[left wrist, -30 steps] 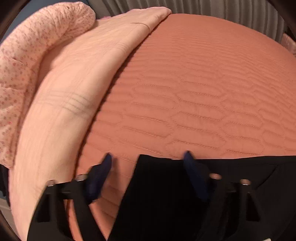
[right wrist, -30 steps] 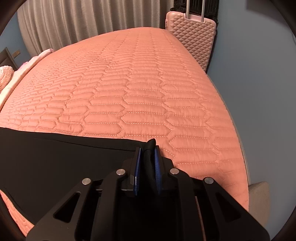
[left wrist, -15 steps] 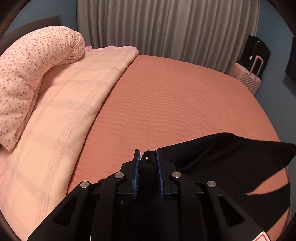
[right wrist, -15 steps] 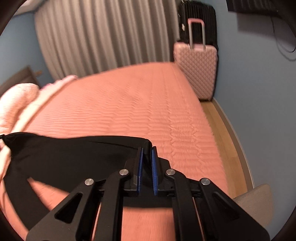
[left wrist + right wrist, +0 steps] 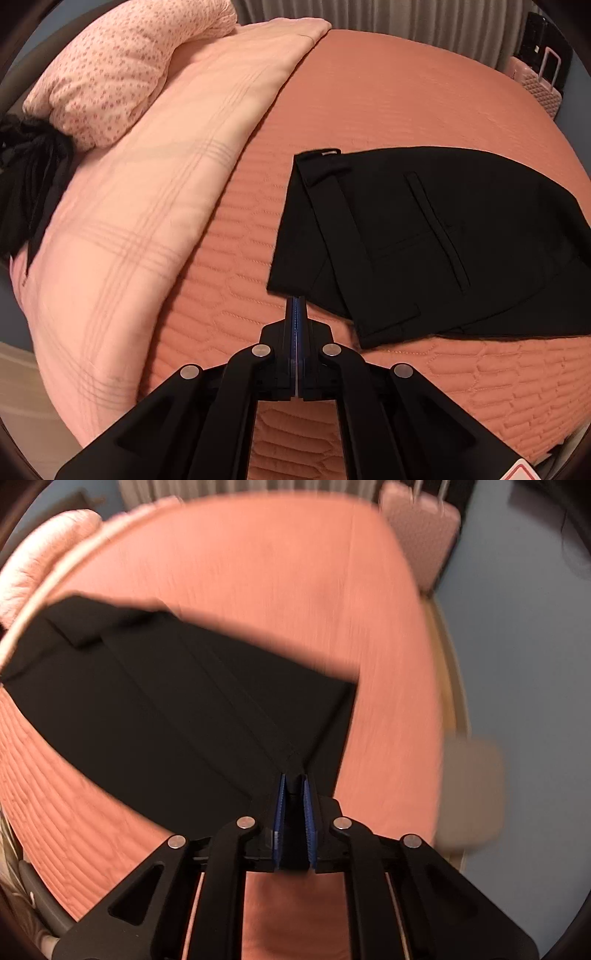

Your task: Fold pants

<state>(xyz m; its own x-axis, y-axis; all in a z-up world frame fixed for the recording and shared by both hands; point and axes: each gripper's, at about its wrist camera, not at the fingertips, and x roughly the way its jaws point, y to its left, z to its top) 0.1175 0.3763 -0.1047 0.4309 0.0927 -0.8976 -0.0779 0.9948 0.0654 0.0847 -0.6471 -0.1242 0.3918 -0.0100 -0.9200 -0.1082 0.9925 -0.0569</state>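
My black pants (image 5: pixel 436 236) lie on the orange quilted bedspread (image 5: pixel 388 92), folded into a flat, broad bundle with the waistband at its left end, toward the pink blanket (image 5: pixel 147 177) and floral pillow (image 5: pixel 122 62). Their long axis runs left to right across the bed, and from my left tool they sit just ahead and to the right, the near left corner of the cloth almost at my fingertips.

My left gripper (image 5: pixel 296 306) is pressed fully together with nothing between its blue pads; it hangs above the bedspread just short of the pants' near edge, pointing away from me over the bed.

My right gripper (image 5: pixel 294 786) is clamped on a bunch of the black cloth at the near right end of the pants, its pads held slightly apart by the fabric. That view is blurred, so I can't tell how many layers I have. The pink suitcase (image 5: pixel 421 528) stands beyond the bed's far right corner.

I judge the right hand, already holding the cloth, is the one placed to carry that end leftward over the waistband; the left is nearer the waistband and would have to open before it could help.
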